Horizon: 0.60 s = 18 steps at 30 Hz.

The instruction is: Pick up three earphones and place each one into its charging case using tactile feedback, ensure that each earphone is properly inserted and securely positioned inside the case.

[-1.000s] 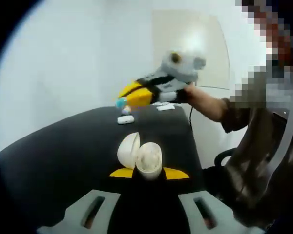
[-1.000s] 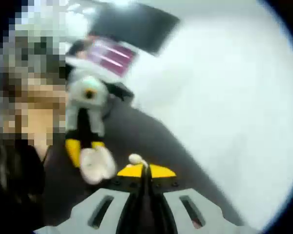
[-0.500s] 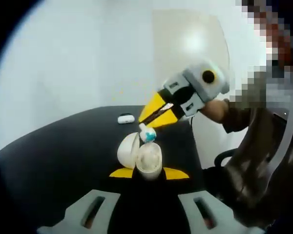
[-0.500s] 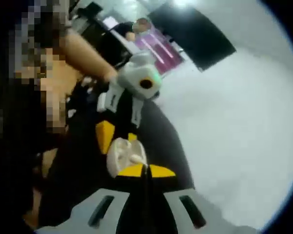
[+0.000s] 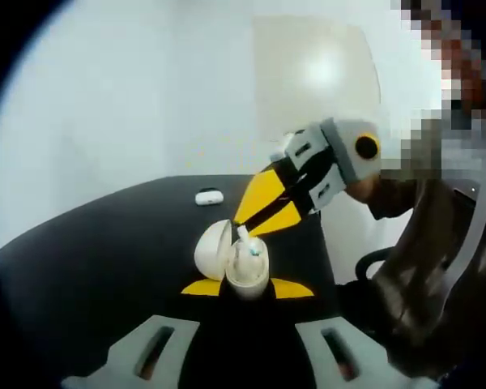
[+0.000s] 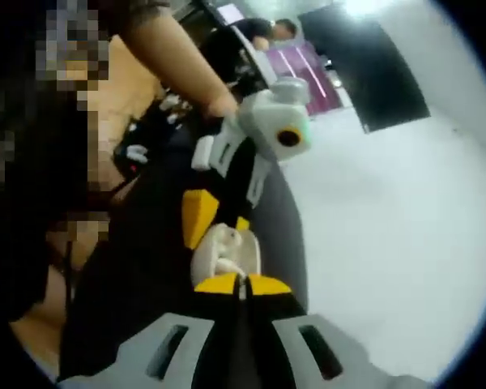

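Observation:
My left gripper (image 5: 247, 288) is shut on an open white charging case (image 5: 245, 269), its lid tipped to the left, held above the black table (image 5: 105, 251). My right gripper (image 5: 248, 232) comes in from the right with its yellow jaws shut on a white earphone (image 5: 248, 245), whose bluish end sits in the case's mouth. In the right gripper view, the right gripper (image 6: 243, 285) points its closed tips into the open case (image 6: 220, 253), where the earphone (image 6: 227, 263) shows. The left gripper (image 6: 215, 220) holds that case from behind.
A second white case (image 5: 209, 196) lies shut at the far side of the table. A person's hand and sleeve (image 5: 405, 203) hold the right gripper at the right. A pale wall stands behind the table; a chair (image 5: 373, 261) is at its right edge.
My right gripper has come back from the far side of the table with the earphone and lowered it into the open case. The left gripper and case have stayed still.

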Tool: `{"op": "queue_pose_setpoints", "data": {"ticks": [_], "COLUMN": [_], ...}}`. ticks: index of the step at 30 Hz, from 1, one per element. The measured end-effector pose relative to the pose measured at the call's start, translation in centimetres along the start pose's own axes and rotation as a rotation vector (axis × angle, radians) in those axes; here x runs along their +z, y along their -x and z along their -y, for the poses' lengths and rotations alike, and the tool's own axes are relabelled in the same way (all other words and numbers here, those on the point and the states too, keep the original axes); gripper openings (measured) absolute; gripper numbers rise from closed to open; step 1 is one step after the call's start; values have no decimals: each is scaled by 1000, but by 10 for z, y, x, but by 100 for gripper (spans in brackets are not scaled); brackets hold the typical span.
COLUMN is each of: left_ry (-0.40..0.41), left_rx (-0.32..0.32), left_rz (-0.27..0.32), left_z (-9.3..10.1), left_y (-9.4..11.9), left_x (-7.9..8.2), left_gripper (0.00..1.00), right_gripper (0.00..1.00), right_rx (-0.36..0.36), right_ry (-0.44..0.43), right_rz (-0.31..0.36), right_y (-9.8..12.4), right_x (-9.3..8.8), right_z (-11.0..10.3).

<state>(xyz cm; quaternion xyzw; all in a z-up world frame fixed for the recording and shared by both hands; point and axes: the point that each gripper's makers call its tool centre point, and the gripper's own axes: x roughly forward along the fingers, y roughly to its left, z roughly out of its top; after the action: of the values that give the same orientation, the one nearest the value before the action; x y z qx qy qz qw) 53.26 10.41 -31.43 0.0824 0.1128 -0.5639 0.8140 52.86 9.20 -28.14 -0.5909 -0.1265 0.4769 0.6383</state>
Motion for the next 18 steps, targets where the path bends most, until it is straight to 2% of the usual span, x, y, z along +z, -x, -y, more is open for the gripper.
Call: {"op": "queue_pose_setpoints", "data": {"ticks": [6,7,9,12,16,17,18], "left_ry": [3,1,2,4,6,7,6], "left_rx": [0,2,2,1,1,0,-1], "left_rz": [-9,-5,-5,-5,-5,-5,-5], "left_z": [0,0,0,-1,-1,-1,-1], "left_y": [1,1,1,2,1,1,1], "left_x": [-1,0,0,0,0,0,0], "left_gripper": [18,18,18,18,18,17,17], "right_gripper": [6,6,6,8,14,18,20], "right_rx": [12,1,3,28,43,49,59], "right_ry": [51,100,99,-35,-301,-344,-419], "right_rz": [-10,-27,-23,22,152,173,187], "right_y": [1,1,0,1,14,16,18], "right_x": [9,7,7,7,7,6,-2], "right_z": [-8,-6,-6,-4,9,12,15]}}
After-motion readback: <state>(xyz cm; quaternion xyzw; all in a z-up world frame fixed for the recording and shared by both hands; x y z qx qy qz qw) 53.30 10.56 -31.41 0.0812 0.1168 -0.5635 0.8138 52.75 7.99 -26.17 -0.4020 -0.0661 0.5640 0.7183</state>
